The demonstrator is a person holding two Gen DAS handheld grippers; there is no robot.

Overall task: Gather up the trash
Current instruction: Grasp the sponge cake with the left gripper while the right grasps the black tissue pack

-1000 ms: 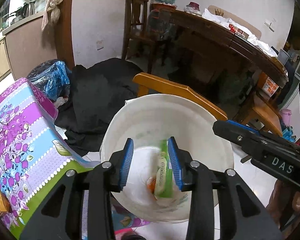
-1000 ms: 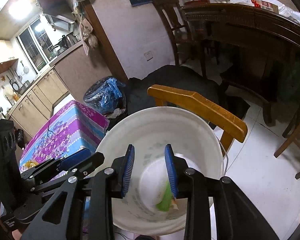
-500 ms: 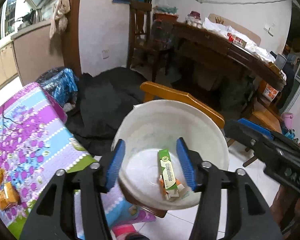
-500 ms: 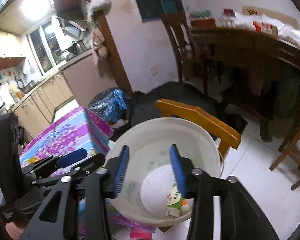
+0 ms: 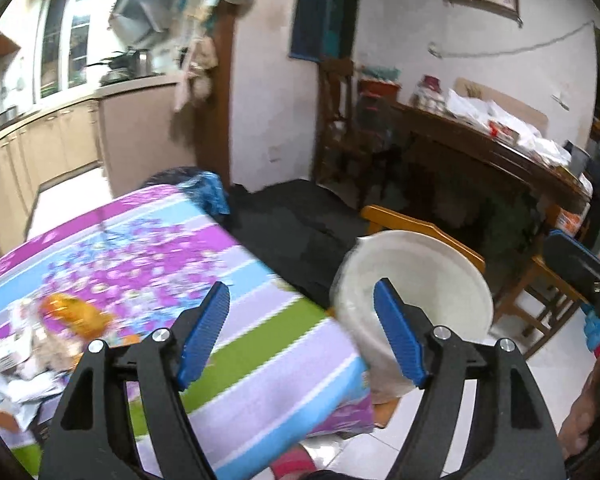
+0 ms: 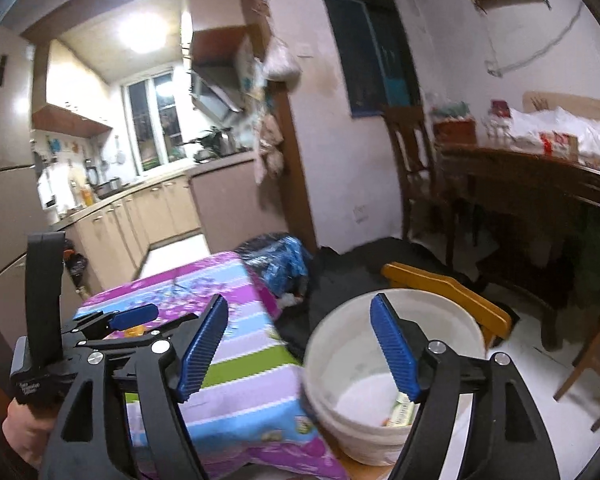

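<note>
Between my left gripper's [image 5: 302, 334] blue pads there is only air: its jaws have just been opening and now stand wide, gripping nothing. The right gripper [image 6: 300, 348] is the same, its jaws having just spread, with nothing between them. I read that as both being freed for another pick.

Beyond the right-hand pad sits the white bucket [image 6: 436, 312], on the floor just beside the table's corner, in front of an orange-wood chair [image 6: 448, 288]. A green-and-white carton [image 6: 402, 410] lies in its bottom, so part of the job looks done. The bucket stands close by the table, I judge, so each trip is short.

Further out, toward the left, the floral tablecloth [image 5: 140, 256] carries what is left: an orange wrapper [image 5: 74, 312] and crumpled papers [image 5: 16, 364] near the table's near-left edge (blurred, so I can't tell exactly what each piece is). My left gripper faces that pile, which I take as the next target.
</note>
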